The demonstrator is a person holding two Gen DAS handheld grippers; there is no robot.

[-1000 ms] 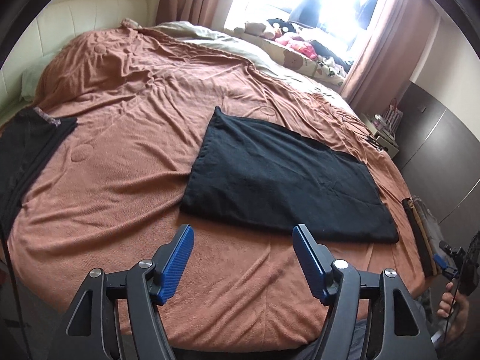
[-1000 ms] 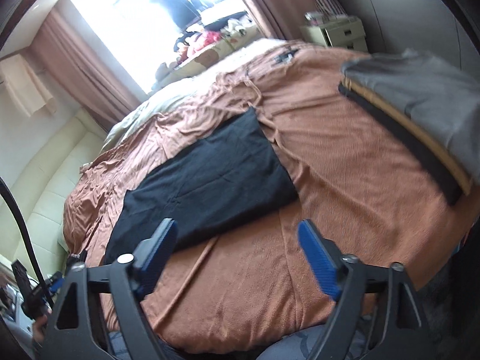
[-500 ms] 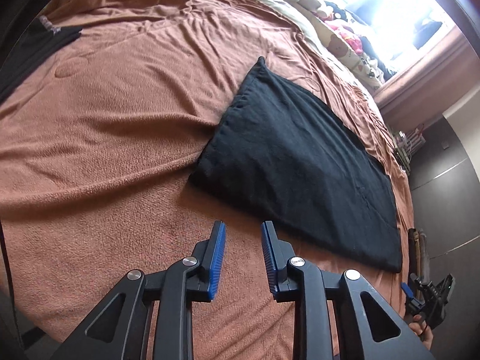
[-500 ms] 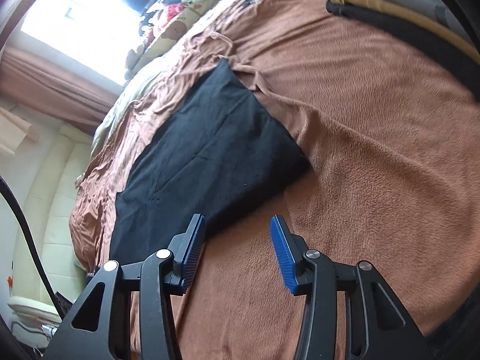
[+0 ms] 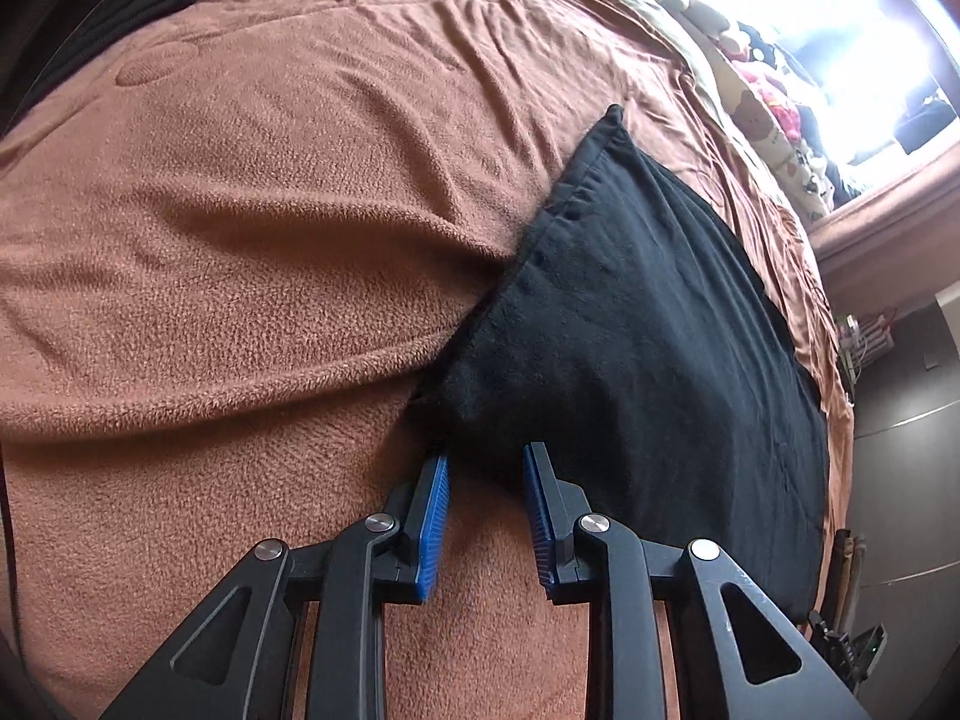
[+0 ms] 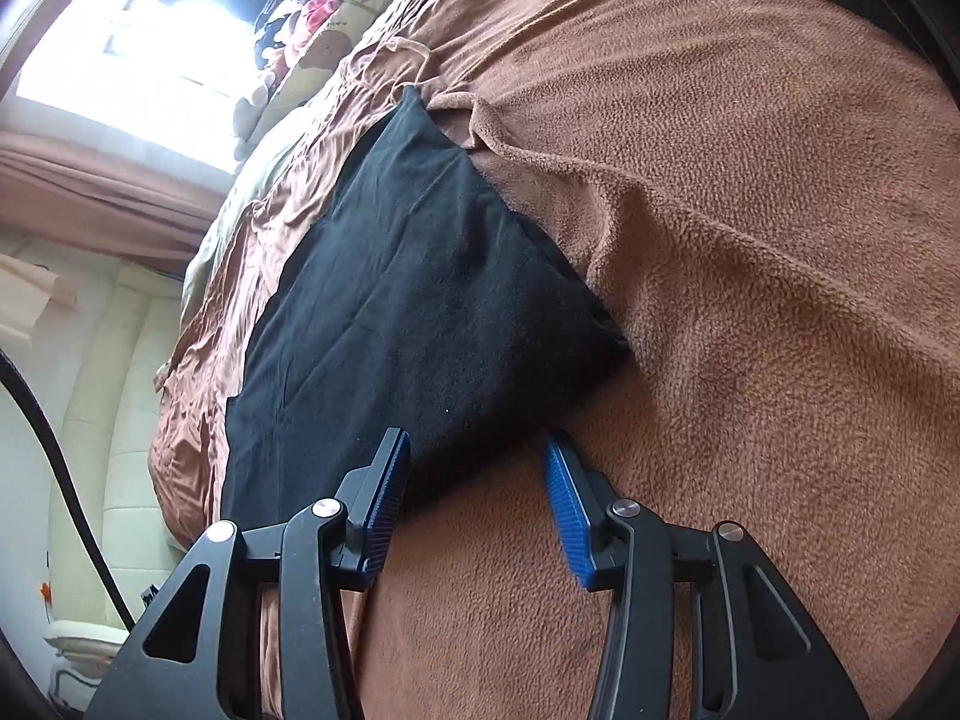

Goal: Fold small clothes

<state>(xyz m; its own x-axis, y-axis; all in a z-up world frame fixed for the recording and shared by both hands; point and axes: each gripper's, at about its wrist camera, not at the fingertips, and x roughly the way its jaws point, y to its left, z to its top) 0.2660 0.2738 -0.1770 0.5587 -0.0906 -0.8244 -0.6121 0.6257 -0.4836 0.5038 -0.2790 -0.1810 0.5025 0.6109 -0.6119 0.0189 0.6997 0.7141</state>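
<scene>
A black folded garment (image 5: 630, 324) lies flat on the brown fleece bedspread (image 5: 252, 228). My left gripper (image 5: 485, 459) is open, low over the bed, with its blue pads straddling the garment's near left corner. In the right wrist view the same garment (image 6: 414, 300) lies ahead. My right gripper (image 6: 477, 447) is open, its fingertips at the garment's near edge close to the right corner. Neither gripper holds cloth.
A pile of dark clothes (image 5: 90, 42) lies at the bed's far left. Cushions and soft toys (image 5: 774, 114) line the bright window. A cream padded headboard (image 6: 102, 420) and a black cable (image 6: 54, 450) show left in the right wrist view. Dark wardrobe doors (image 5: 900, 480) stand right.
Both grippers have dropped and moved forward to the garment's near corners. Both jaw pairs have narrowed from wide open over the last second.
</scene>
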